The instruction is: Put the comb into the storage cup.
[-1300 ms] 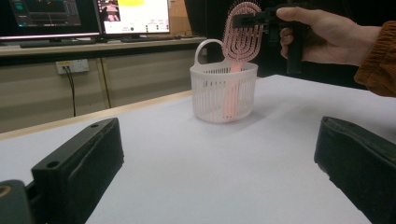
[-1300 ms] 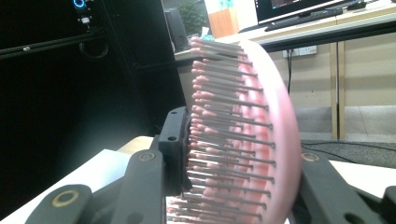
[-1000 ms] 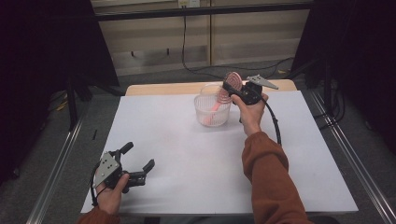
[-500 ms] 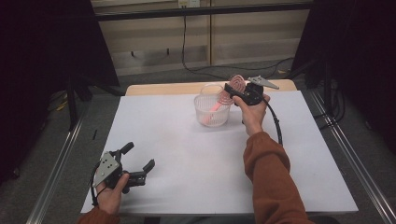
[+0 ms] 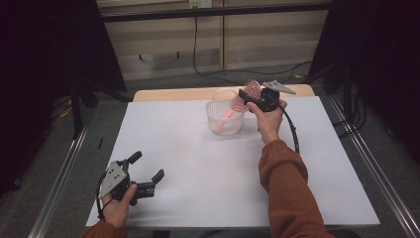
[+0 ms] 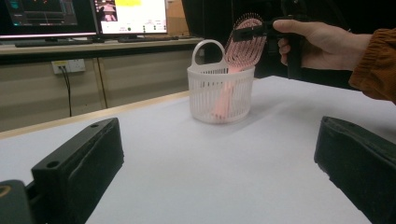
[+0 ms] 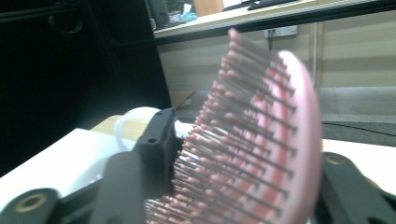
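- Worktop [image 5: 198, 163]: white sheet filling mid-frame in the high view; white slatted basket [image 5: 225, 118] standing upper centre.
- Pink hairbrush [image 5: 246, 95]: handle down inside basket, head leaning over its upper-right rim.
- Right tool [image 5: 243, 98]: jaws have just been opening, now flanking the brush head; release step seemingly under way. Next: widening, backing off.
- Left tool [image 5: 147, 173]: resting lower left, jaws gaping wide, holding nothing.

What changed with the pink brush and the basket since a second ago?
The right gripper has just been opening its jaws around the brush, which stands handle-down in the basket, its head between them. The brush, basket and both hands stayed put. The left gripper rests open near the table's front edge.
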Motion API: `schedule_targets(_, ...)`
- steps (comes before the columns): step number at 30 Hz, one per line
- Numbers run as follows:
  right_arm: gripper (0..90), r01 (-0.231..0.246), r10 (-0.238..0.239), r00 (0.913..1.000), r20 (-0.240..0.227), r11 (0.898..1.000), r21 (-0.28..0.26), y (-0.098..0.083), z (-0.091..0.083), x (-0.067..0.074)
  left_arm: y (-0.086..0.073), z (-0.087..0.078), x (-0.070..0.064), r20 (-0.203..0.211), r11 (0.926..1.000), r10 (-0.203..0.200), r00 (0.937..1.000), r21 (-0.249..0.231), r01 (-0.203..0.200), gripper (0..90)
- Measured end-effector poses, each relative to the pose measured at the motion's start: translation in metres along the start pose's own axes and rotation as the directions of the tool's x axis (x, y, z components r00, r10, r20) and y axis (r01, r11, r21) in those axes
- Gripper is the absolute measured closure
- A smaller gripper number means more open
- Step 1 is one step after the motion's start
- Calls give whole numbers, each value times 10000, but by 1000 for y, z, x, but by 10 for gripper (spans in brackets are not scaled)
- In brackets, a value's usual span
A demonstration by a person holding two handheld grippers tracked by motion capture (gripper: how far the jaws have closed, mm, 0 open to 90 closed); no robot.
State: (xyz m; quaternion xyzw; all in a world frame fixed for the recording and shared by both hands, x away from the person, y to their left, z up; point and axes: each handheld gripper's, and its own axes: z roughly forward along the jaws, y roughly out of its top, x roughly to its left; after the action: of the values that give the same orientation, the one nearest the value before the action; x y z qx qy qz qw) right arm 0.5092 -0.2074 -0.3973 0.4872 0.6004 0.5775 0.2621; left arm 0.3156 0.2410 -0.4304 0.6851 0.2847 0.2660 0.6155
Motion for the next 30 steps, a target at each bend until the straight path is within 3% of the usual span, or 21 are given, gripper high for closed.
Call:
schedule_targets(2,419,-41,40,9998,199,10000,51,-1,1,-2,0,1,0,49,10000,-34,10000,7,34,13)
schedule_targets(14,243,24,-25,9999,99,9999,116,1,-1,-2,-1,1,0,81,10000,-48,10000,-34,48,13)
schedule_targets(16,186,179,-182,9997,165,9997,179,2,-3,-3,-1,2,0,66,9999,-96,9999,-53,96,13)
schedule_targets(21,36,-26,25,9993,374,10000,16,4,-5,-3,-1,2,0,68,9999,-90,9999,-52,91,13)
schedule_targets(30,8,123,-122,9998,145,9999,-27,6,-9,0,-1,3,1,-39,9999,-169,9998,17,170,12)
